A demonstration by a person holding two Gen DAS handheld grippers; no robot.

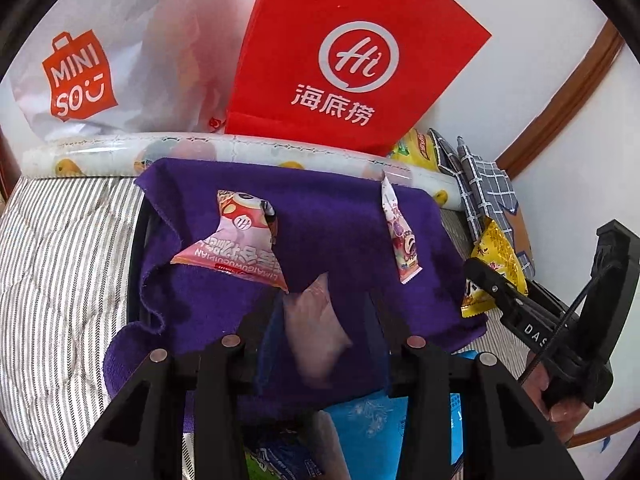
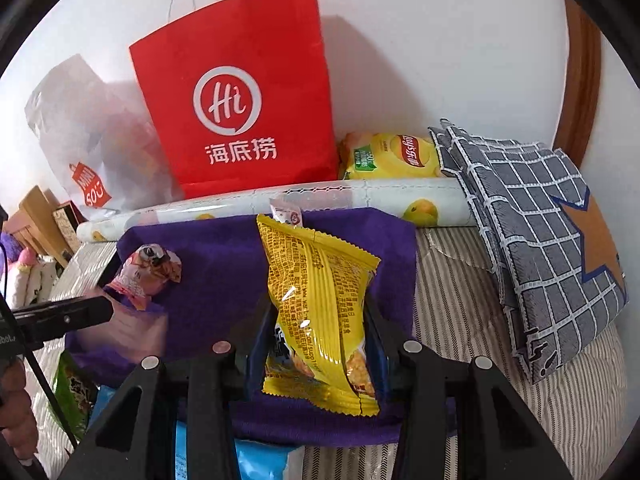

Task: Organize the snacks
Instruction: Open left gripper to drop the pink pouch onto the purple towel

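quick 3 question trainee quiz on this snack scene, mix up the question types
1. True or false: the right gripper is shut on the yellow crinkle-edged snack packet.
2. What does the left gripper hold? A) pale pink plastic packet B) red paper bag C) grey checked pillow
3. Fill in: the snacks lie on a ____ towel.

Key: 1 true; 2 A; 3 purple

"Hi" on red bag (image 1: pixel 352 60) — "MINISO" on white bag (image 1: pixel 120 68) (Lay's on yellow packet (image 2: pixel 394 156)).
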